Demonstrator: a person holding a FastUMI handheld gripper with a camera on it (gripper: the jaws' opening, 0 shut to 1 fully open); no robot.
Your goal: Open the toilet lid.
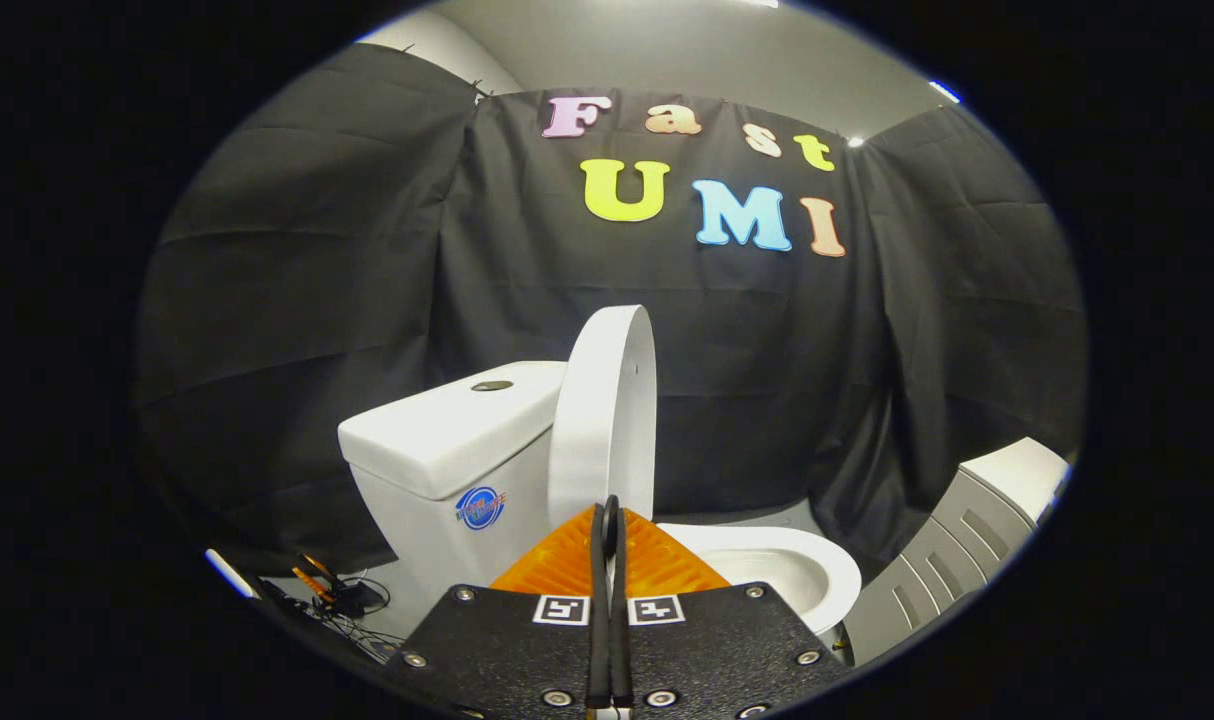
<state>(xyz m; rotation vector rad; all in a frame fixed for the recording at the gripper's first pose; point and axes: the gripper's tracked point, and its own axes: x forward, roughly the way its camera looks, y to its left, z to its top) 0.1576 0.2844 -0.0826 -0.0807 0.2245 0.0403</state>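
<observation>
A white toilet stands ahead of me on the floor, seen from its side. Its lid (607, 410) stands upright, leaning back toward the tank (447, 440), which has a round flush button (491, 385) on top. The open bowl and seat rim (777, 570) lie to the right of the lid, just beyond my fingers. My gripper (610, 515) is shut, its two fingers pressed together with nothing between them. The fingertips sit low in front of the lid's bottom edge; whether they touch it I cannot tell.
A grey and white cabinet-like unit (967, 540) stands to the right of the bowl. Cables and small orange-black tools (332, 595) lie on the floor left of the tank. Black cloth walls close the booth behind and on both sides.
</observation>
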